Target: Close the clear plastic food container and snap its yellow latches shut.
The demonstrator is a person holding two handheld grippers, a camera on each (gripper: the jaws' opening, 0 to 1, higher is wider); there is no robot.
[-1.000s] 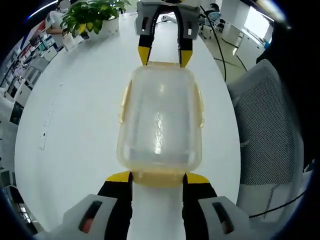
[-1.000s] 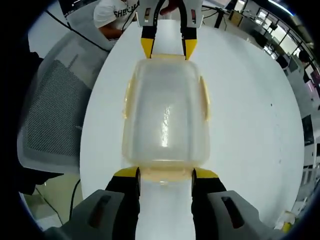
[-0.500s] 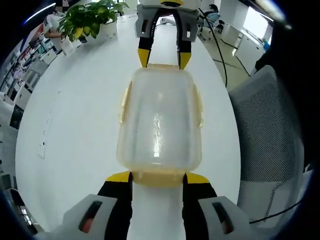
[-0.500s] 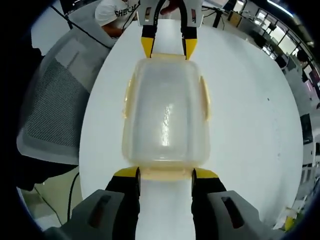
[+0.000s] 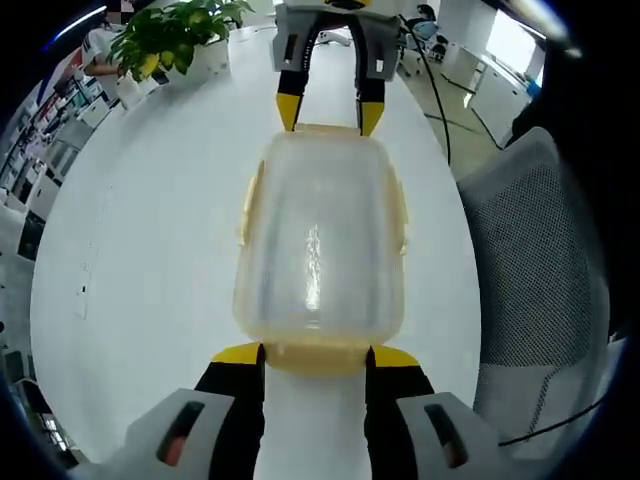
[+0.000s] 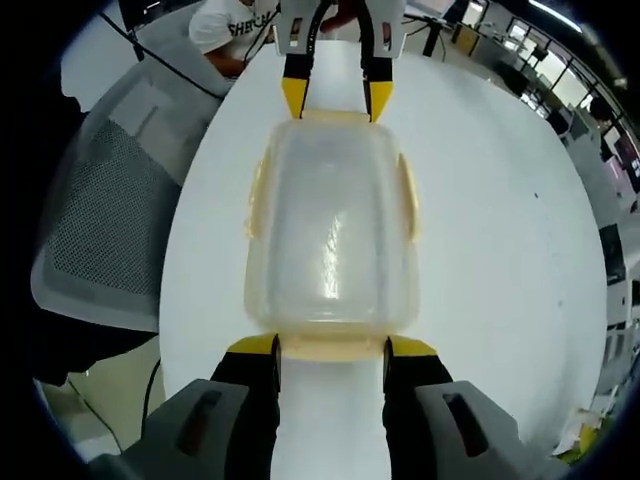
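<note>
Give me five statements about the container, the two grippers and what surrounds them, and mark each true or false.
1. The clear container rests on a white table. True.
2. The left gripper and right gripper sit at opposite ends of the container. True.
3. The container lies tipped on its side. False: it sits flat with its lid on top.
4. A potted plant stands on the table. True.
5. A wooden stool stands beside the table. False: it is a grey mesh chair.

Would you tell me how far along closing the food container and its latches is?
Done: the lid sits on the container. In hand: the left gripper and right gripper bracket the end latches with open jaws. Left: the side latches look flared, seemingly unsnapped.
</note>
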